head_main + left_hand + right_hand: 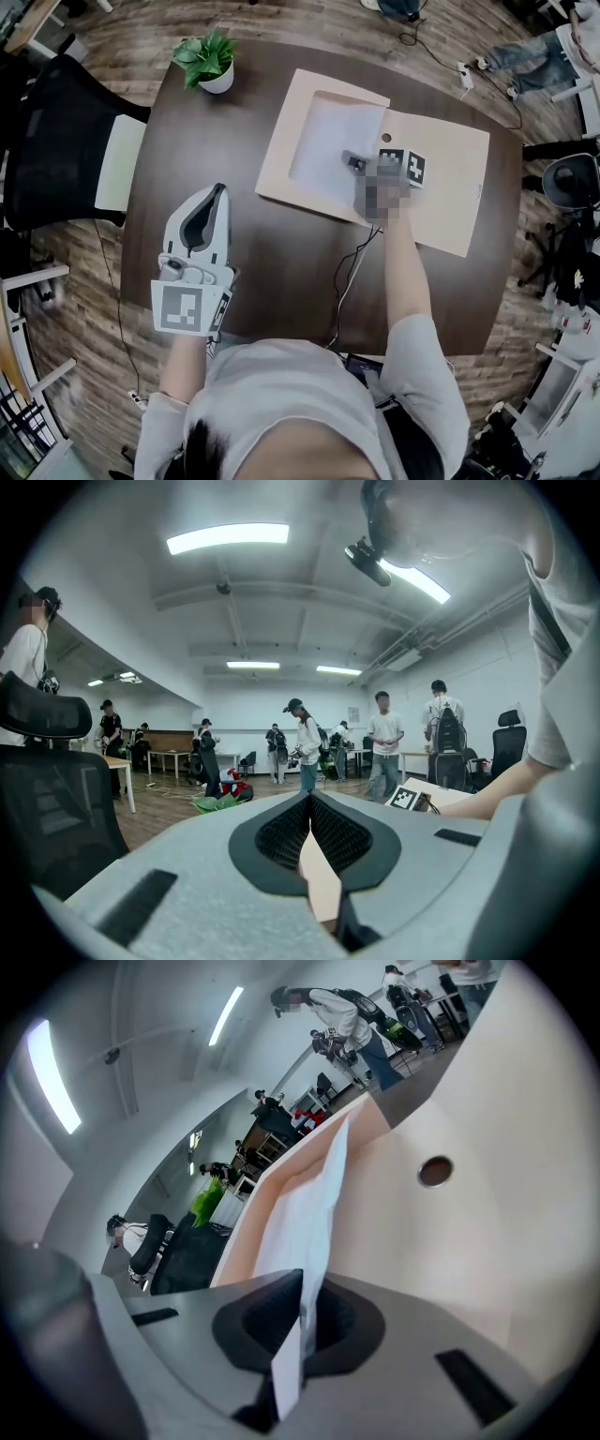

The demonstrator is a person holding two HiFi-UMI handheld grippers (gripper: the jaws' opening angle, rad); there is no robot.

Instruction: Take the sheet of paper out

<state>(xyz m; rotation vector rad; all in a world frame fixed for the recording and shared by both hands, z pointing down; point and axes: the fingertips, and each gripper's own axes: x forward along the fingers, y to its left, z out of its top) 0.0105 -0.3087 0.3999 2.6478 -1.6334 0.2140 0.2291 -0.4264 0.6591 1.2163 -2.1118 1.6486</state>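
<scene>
A tan envelope (pixel 441 187) lies open on the dark table (pixel 281 272), its flap folded back to the left. A white sheet of paper (pixel 328 141) lies in its opening. My right gripper (pixel 354 161) reaches over the envelope and is shut on the sheet's right edge. In the right gripper view the sheet (pixel 314 1204) runs edge-on between the pads of the right gripper (pixel 305 1288), with the envelope (pixel 469 1241) beside it. My left gripper (pixel 221 190) hovers over the table left of the envelope, apart from it. Its tips meet and it holds nothing (pixel 309 797).
A potted plant (pixel 208 61) stands at the table's far left corner. A black office chair (pixel 66 141) is left of the table. A thin cable (pixel 352 272) trails from the right gripper to the near edge. Several people stand in the room behind.
</scene>
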